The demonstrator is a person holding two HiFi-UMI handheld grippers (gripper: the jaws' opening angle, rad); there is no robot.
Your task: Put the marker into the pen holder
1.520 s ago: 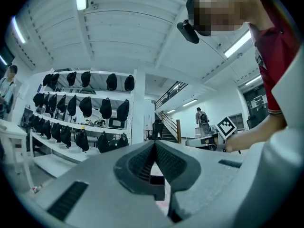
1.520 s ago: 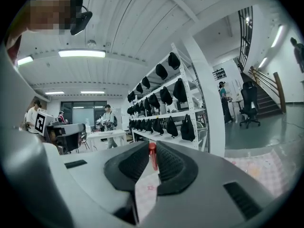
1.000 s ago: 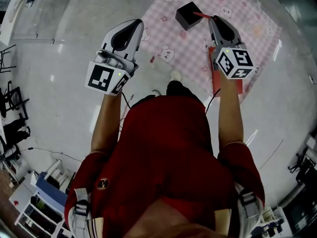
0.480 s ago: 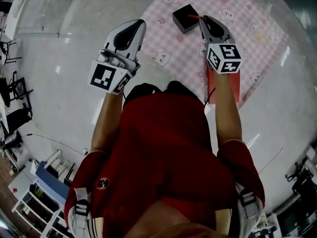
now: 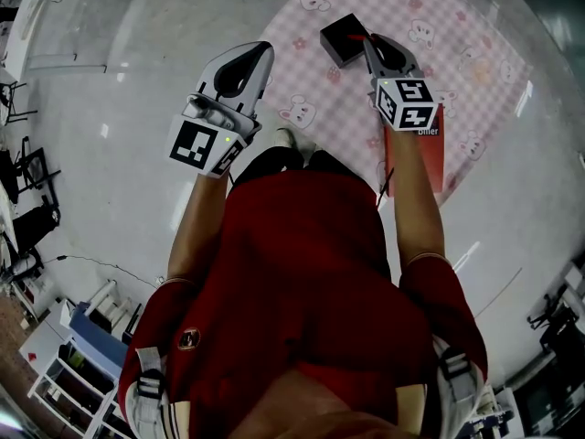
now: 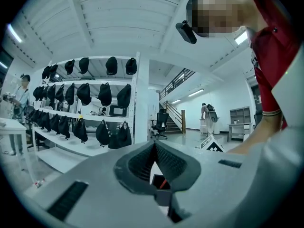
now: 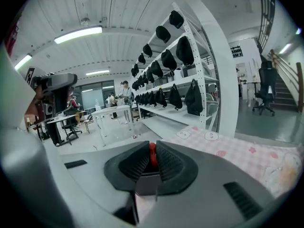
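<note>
The right gripper (image 5: 373,44) has carried the marker (image 7: 152,155) further forward over the last second. Its fingertips, which stood a little short of the pen holder (image 5: 340,37), are now right at the holder's near edge. The red end of the marker sticks out ahead of the fingertips and reaches over that edge, touching it or nearly so; the head view cannot settle which. The left gripper (image 5: 259,55) has barely shifted.

That leaves the carry almost done. The marker looks not yet inside, and what remains is probably to tip or lower it into the opening and let go.

In the right gripper view the ribbed pads (image 7: 170,161) stand at a narrow gap and are clamped on the marker, one pad on each side. Its red body rises between them, up toward the fingertips. Ahead of those fingertips and to their right lies the pink checked cloth (image 5: 457,35) with rabbit prints, on which the holder stands.

The left gripper's pads (image 6: 138,164) meet at their tips with nothing between them. Through the gap below them, the black holder and a streak of red show far ahead. It hangs well to the left of the right fingers, idle. A flat red thing (image 5: 439,158) lies on the cloth behind the right fingers, under the forearm.
</note>
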